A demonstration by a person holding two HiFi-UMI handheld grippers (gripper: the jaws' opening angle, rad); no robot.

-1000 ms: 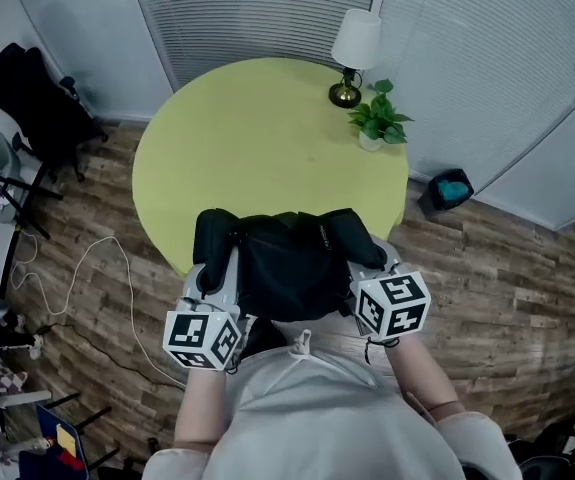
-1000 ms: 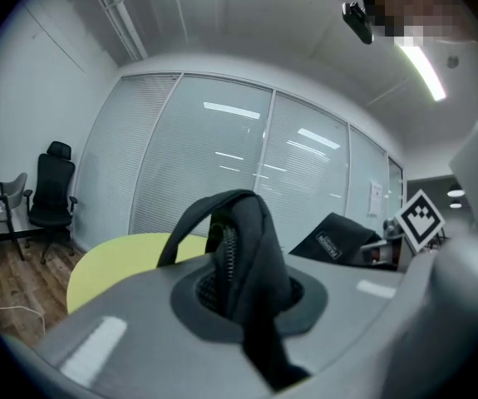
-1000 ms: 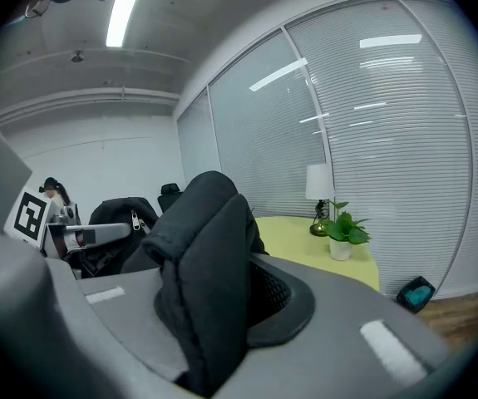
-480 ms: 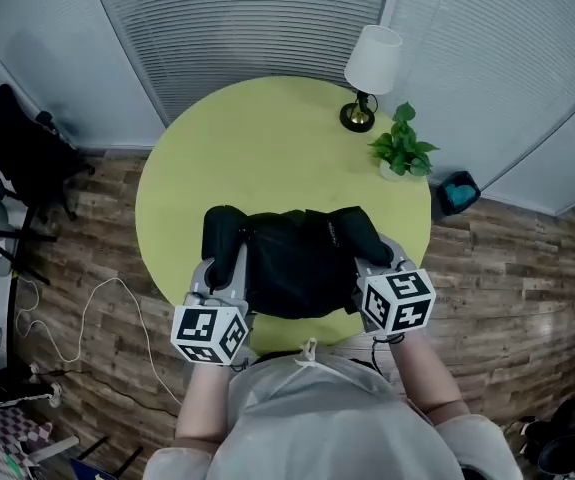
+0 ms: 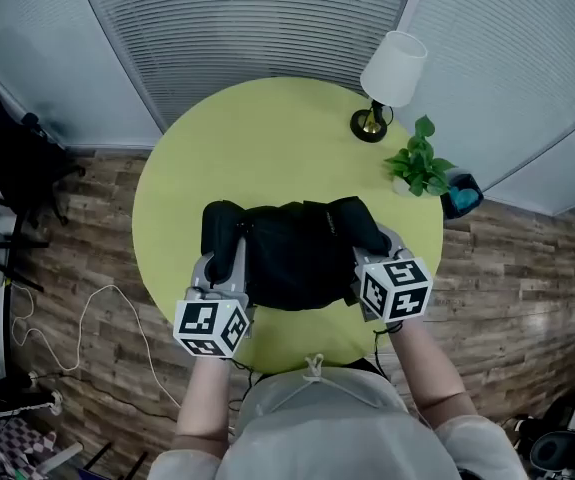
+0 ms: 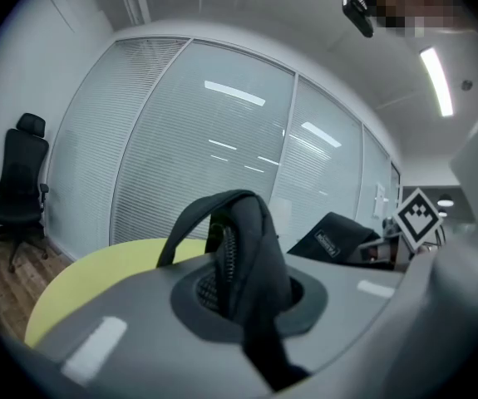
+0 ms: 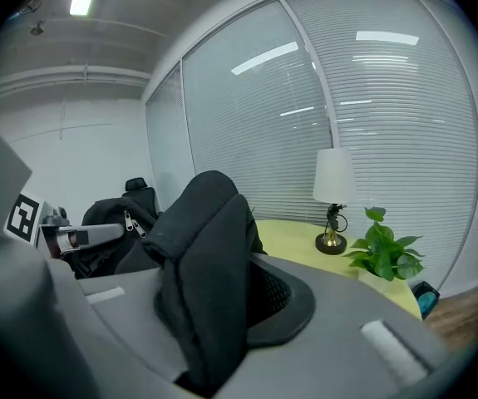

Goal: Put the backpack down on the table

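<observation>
Straps filled both pairs of jaws. The left gripper (image 6: 240, 293) was clamped tight on a black shoulder strap (image 6: 243, 239) that looped up out of its fingers. The right gripper (image 7: 218, 306) was closed the same way on a padded strap (image 7: 201, 248) that bulged above its pads. Neither grip had loosened over the last second.

Between the two grippers, just past their tips, sat the body of the black backpack (image 5: 302, 253). What had changed was what lay beneath it. A second earlier the bag straddled the near edge of the round yellow-green table (image 5: 267, 138), partly over the person's lap. Now the whole bag and both sets of fingertips were well inside the rim, and bare tabletop showed on the person's side of the fingers too.

The carry across therefore looked finished. Whether the bag's bottom already touched the tabletop could not be told from above. What probably remained was to lower it the last bit, let the straps go slack and open the jaws.

Far beyond the fingers, at the opposite edge, stood a lamp (image 5: 392, 68) and a potted plant (image 5: 422, 168). Both were well apart from the bag, so nothing seemed to stand in its way.
</observation>
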